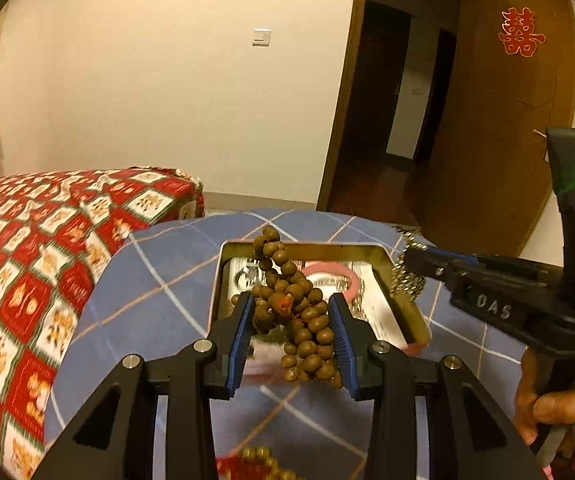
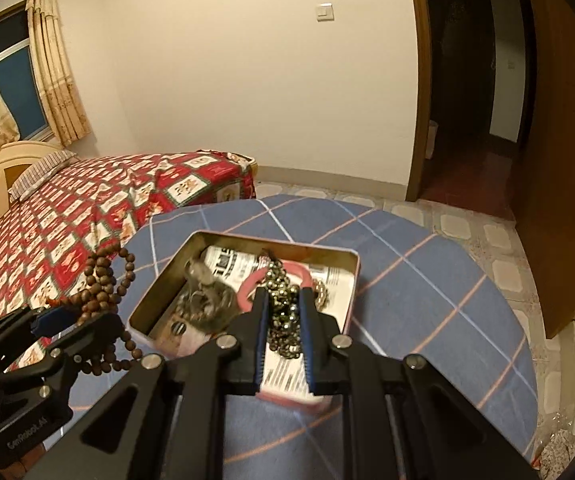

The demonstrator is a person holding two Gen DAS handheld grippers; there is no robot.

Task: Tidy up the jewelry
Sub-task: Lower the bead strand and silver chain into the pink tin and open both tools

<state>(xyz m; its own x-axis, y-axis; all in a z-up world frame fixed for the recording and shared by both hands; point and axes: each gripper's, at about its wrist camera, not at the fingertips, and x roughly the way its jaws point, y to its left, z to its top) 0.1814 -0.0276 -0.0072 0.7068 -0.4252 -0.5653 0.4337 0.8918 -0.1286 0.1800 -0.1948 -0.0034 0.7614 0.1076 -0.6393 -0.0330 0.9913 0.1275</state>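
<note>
An open metal tin sits on the round table with the blue checked cloth. It holds a pink bangle and printed paper. My left gripper is shut on a bunch of brown wooden beads, held above the tin's near-left side; the beads also show in the right wrist view. My right gripper is shut on a strand of shiny metallic beads over the tin; it also shows in the left wrist view.
A bed with a red patterned quilt stands left of the table. An open brown door and dark doorway are at the right. More beads with red cord lie on the cloth near me. Tiled floor lies beyond.
</note>
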